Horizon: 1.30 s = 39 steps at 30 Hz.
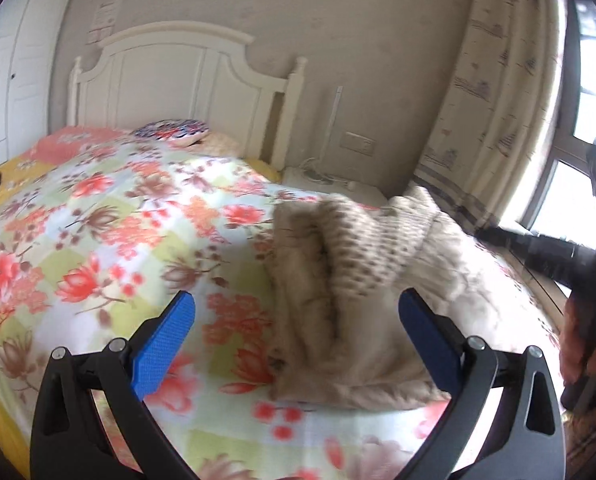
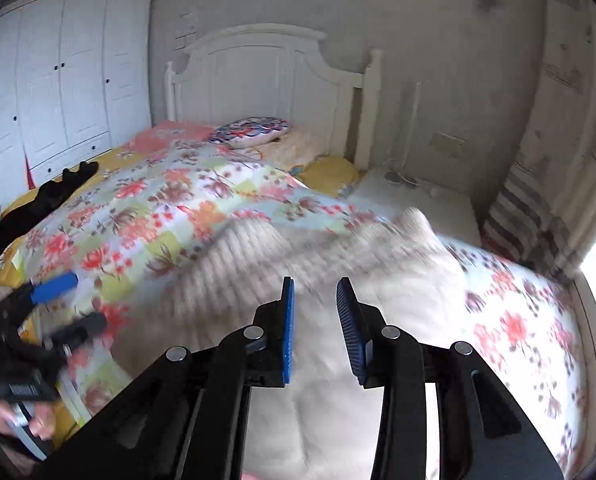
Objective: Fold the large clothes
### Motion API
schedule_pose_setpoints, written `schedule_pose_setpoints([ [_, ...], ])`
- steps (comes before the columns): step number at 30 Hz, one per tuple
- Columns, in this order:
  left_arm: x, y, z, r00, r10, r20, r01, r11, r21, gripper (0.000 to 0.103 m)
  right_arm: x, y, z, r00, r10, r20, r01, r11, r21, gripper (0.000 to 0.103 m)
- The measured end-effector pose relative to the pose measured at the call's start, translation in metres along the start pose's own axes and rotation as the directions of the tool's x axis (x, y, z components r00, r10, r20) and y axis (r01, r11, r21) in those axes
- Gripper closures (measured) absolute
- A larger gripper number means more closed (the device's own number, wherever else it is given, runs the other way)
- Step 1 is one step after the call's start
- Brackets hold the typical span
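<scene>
One beige sweater lies folded on your floral bedspread; one pillow far. Your left gripper gapes wide, and your right gripper is slightly parted, both empty.

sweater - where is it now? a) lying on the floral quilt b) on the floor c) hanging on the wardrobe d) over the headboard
a: the beige sweater lies bunched on the floral quilt, neither open gripper gripping it.
</scene>
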State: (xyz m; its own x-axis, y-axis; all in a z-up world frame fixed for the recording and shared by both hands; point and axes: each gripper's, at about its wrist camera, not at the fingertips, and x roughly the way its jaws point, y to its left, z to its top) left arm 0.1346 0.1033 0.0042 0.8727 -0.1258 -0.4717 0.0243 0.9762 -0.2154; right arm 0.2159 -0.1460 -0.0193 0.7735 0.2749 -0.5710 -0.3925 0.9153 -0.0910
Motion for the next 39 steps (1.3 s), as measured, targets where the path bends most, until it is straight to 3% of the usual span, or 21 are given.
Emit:
schedule_pose_setpoints([
  [2,-0.002,-0.017,-0.003,1.000,-0.011,0.009,0.011,1.000,0.028,0.002,0.018,-0.007,-0.030,0.998,-0.010,-0.066,0.011,1.000,0.018,0.065],
  [4,-0.007,-0.032,-0.003,1.000,-0.008,0.016,0.007,0.998,0.061,0.002,0.003,-0.008,-0.048,0.999,-0.002,0.034,0.001,1.000,0.025,0.065],
  [8,-0.033,-0.056,-0.005,0.996,0.031,0.079,-0.042,0.988,0.145,0.002,-0.053,-0.011,-0.057,0.982,0.109,0.153,-0.126,0.987,0.105,0.065],
  [12,-0.067,-0.070,-0.004,0.987,0.061,0.147,-0.089,0.978,0.186,0.002,-0.108,-0.001,-0.075,0.973,0.009,0.229,-0.053,0.981,0.186,0.063],
  [14,-0.083,-0.076,-0.004,0.978,0.086,0.189,-0.124,0.972,0.199,0.002,-0.126,-0.002,-0.089,0.972,-0.048,0.228,-0.010,0.968,0.250,0.029],
  [15,-0.090,-0.078,-0.005,0.975,0.088,0.206,-0.130,0.971,0.203,0.002,-0.135,0.002,-0.096,0.968,-0.040,0.248,-0.028,0.964,0.264,0.009],
  [16,-0.096,-0.080,-0.007,0.971,0.090,0.220,-0.137,0.969,0.207,0.002,-0.141,0.006,-0.103,0.966,-0.040,0.255,-0.031,0.962,0.270,0.004],
  [22,-0.108,-0.089,-0.019,0.973,0.139,0.186,-0.176,0.964,0.201,0.002,-0.159,0.054,-0.129,0.949,-0.171,0.265,0.131,0.978,0.162,0.004],
  [28,-0.111,-0.096,-0.031,0.960,0.186,0.207,-0.234,0.942,0.240,0.002,-0.150,0.069,-0.130,0.952,-0.184,0.246,0.159,0.980,0.117,0.004],
  [39,-0.106,-0.088,-0.038,0.967,0.184,0.178,-0.224,0.945,0.238,0.002,-0.150,0.066,-0.132,0.952,-0.177,0.250,0.147,0.980,0.134,0.004],
])
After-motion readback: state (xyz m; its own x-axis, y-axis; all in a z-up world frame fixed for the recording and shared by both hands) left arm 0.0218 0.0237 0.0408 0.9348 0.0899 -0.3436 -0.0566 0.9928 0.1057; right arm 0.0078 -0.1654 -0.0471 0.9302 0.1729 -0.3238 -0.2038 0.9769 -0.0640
